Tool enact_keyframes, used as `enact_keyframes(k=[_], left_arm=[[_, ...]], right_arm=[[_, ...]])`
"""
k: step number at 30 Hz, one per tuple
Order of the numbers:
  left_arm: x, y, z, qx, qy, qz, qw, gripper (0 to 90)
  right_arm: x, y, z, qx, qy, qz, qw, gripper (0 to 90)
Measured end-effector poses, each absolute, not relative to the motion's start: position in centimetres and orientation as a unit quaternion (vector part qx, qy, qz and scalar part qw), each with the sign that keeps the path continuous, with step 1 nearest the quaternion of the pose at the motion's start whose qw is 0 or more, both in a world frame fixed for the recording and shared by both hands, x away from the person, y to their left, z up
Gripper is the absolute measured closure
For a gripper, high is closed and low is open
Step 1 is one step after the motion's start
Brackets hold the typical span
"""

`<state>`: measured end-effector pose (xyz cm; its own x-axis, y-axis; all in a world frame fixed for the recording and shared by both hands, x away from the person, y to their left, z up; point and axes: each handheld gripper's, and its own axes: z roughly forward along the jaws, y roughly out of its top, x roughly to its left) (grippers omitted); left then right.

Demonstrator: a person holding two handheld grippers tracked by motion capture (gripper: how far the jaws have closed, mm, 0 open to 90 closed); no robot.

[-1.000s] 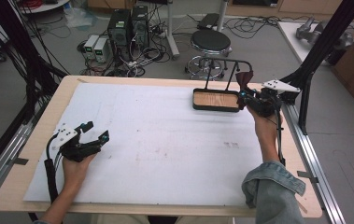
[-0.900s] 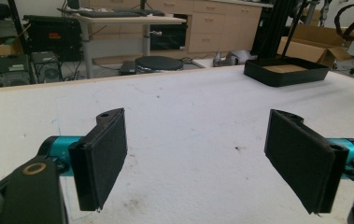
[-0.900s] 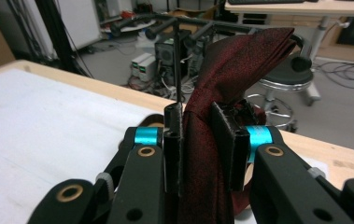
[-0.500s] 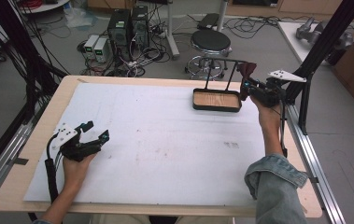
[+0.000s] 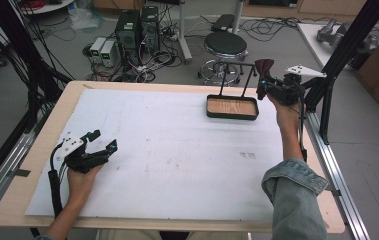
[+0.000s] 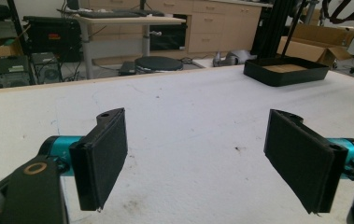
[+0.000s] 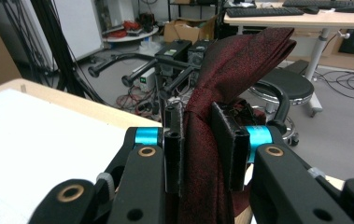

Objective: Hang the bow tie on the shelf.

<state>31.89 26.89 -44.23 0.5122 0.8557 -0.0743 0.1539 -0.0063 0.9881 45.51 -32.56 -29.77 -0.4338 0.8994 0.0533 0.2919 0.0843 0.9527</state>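
Maroon cloth point(image 5: 264, 66) sits folded in your right gripper point(image 5: 272, 86), raised above the far right edge of the table point(image 5: 37, 150), just right of the black tray point(image 5: 232, 107).

High view: the tray has a wooden floor and rests on the white sheet point(image 5: 177, 150) near the far edge. A thin black frame point(image 5: 237, 75) rises from its far side. Your right hand point(image 5: 284, 107) holds the gripper up past the tray's right end, the sleeve point(image 5: 294, 200) coming in from the bottom right. Your left gripper point(image 5: 99, 147) rests low on the sheet at the near left, well apart from the tray, with your left hand point(image 5: 79, 177) behind it. A round stool point(image 5: 225, 45) and computer towers point(image 5: 137, 27) stand on the floor beyond the table.

Left gripper view: your 2 jaws stand wide apart with nothing between them, their black pads point(image 6: 102, 158) facing each other over bare sheet. The tray point(image 6: 284, 71) lies far off at the upper right.

Right gripper view: your 2 jaws are clamped on the cloth point(image 7: 233, 74), which is pinched between the pads point(image 7: 226, 140) and stands up above them in a folded bundle. The stool point(image 7: 282, 84) and the towers point(image 7: 179, 51) lie beyond, and the table's corner point(image 7: 34, 121) is at the left.
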Motion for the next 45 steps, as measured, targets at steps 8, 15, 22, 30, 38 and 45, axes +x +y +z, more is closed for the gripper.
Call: enact_keyframes(k=[8, 15, 22, 30, 38, 45], left_arm=[[31.9, 26.8, -44.2, 0.645, 0.392, 0.301, 0.583, 21.7], [32.0, 26.8, -44.2, 0.647, 0.391, 0.301, 0.581, 21.8], [31.9, 26.8, -44.2, 0.649, 0.390, 0.299, 0.581, 21.8], [31.8, 26.7, -44.2, 0.649, 0.388, 0.299, 0.582, 21.8], [31.8, 26.7, -44.2, 0.650, 0.388, 0.298, 0.582, 21.8], [31.8, 26.7, -44.2, 0.650, 0.388, 0.300, 0.580, 21.8]], right_arm=[[45.6, -33.4, -29.6, 0.448, 0.666, 0.520, 0.294, 74.9], [45.9, -33.5, -29.4, 0.447, 0.667, 0.519, 0.293, 74.9], [46.6, -33.0, -29.7, 0.437, 0.671, 0.529, 0.281, 74.9], [47.1, -33.4, -29.7, 0.440, 0.669, 0.529, 0.280, 74.9], [47.4, -35.3, -29.8, 0.479, 0.641, 0.523, 0.292, 74.9], [47.3, -36.1, -30.0, 0.514, 0.627, 0.502, 0.301, 74.9]])
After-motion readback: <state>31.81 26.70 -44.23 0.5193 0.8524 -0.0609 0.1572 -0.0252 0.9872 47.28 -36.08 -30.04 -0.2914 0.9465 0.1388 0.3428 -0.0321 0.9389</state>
